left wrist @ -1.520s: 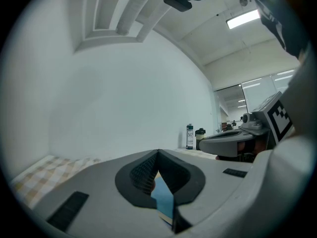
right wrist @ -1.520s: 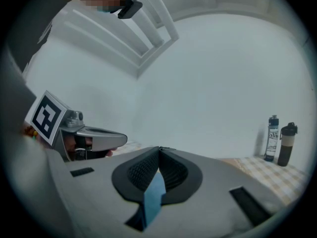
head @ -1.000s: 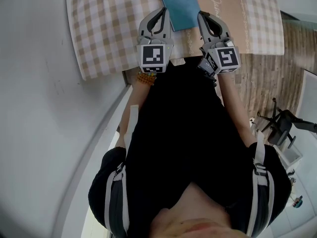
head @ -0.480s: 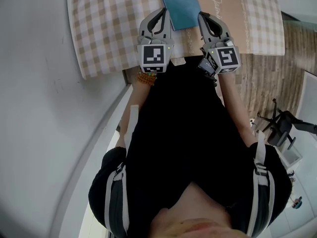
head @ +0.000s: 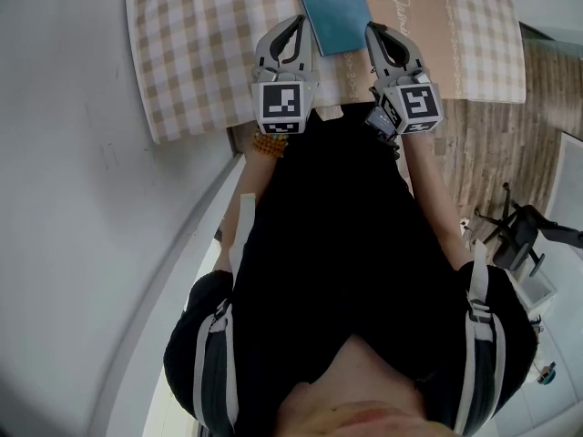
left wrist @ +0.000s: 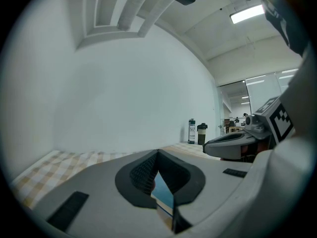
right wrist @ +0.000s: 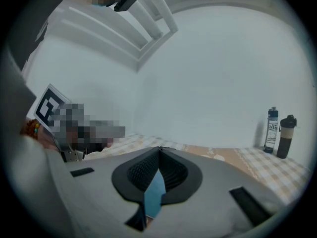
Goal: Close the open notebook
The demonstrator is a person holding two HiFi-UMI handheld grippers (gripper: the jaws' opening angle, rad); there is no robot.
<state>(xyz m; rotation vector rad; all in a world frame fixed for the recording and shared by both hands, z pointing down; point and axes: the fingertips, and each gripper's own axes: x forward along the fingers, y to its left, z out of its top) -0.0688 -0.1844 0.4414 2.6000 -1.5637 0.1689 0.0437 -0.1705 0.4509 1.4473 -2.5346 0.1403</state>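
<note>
A blue notebook (head: 333, 12) lies shut and flat on the checked tablecloth (head: 200, 53), at the far middle of the table. My left gripper (head: 298, 21) hovers by its left edge and my right gripper (head: 372, 27) by its right edge, neither touching it. Both are shut with nothing between the jaws. In the left gripper view the jaws of the left gripper (left wrist: 158, 151) meet at the tip, and a sliver of blue cover (left wrist: 163, 192) shows below them. The right gripper view shows the same: my right gripper (right wrist: 159, 148) closed, the blue cover (right wrist: 154, 195) beneath it.
Two bottles, one pale (right wrist: 272, 130) and one dark (right wrist: 286, 129), stand at the far right of the table against the white wall. The table's near edge lies just under the marker cubes. A black stand (head: 515, 226) sits on the floor to the right.
</note>
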